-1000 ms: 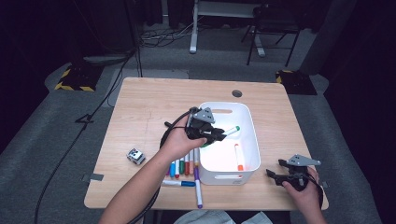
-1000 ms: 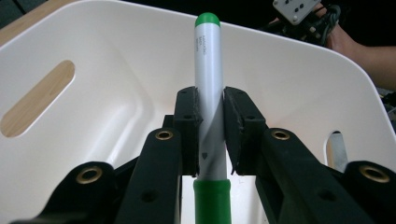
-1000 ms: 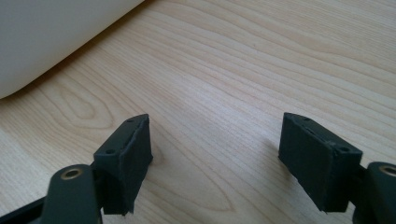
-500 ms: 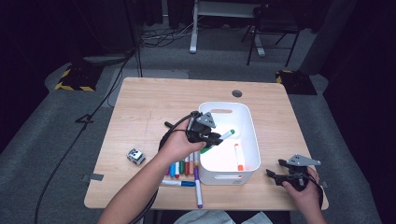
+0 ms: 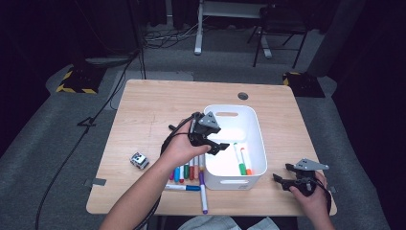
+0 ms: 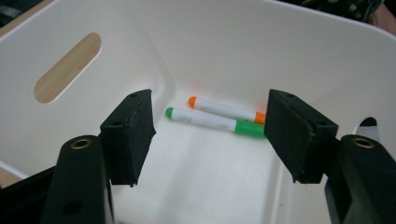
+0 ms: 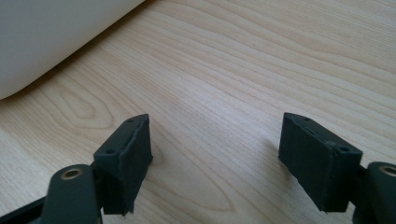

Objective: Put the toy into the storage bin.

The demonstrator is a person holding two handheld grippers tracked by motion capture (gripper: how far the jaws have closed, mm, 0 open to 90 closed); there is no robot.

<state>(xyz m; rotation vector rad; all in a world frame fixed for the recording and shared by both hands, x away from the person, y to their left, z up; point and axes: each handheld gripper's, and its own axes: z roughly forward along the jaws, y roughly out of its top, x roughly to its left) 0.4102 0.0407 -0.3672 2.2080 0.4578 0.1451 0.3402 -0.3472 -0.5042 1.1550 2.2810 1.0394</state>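
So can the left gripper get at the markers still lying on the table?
Probably yes: the left gripper, jaws open and holding nothing, hangs at the bin rim, right above the markers, with nothing between.

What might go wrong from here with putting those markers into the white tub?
The left gripper, whose jaws have just been opening with nothing between them, hangs low over the white tub; swinging back, it might clip the rim. The markers on the table lie packed side by side, so a grab may catch two. The purple marker points toward the table edge and could roll off if nudged.
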